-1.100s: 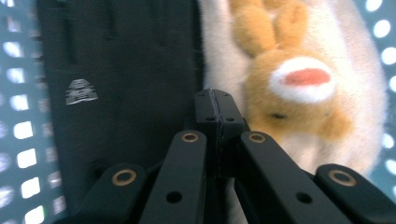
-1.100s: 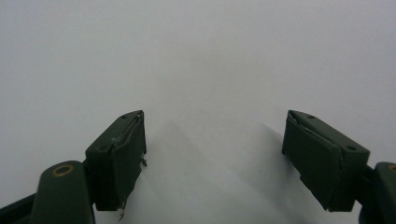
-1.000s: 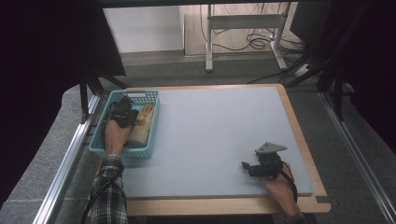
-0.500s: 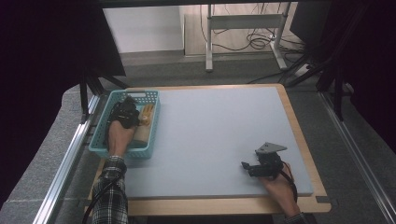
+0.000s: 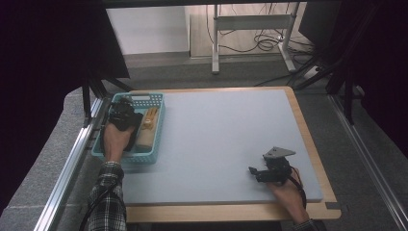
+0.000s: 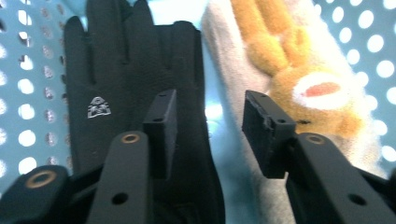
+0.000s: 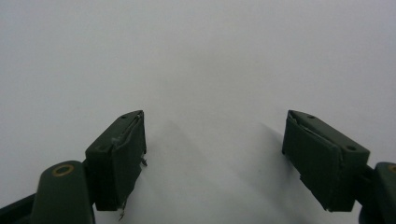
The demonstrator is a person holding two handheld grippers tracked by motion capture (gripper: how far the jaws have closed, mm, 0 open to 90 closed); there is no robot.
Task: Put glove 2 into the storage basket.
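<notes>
i am hovering my left tool [image 6: 205, 126], released, inside the teal basket [image 5: 154, 103] above the black glove [image 6: 135, 65], beige plush glove [image 6: 289, 60] just beside it, my right tool [image 7: 215, 154] resting released on the bench [image 5: 221, 130], well apart from the basket

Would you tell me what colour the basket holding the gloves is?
The basket is light blue-green, clearest in the high view.

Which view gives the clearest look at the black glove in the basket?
The left gripper view: the black glove lies close up, fingers and white logo plain. In the high view the left gripper covers most of it.
</notes>
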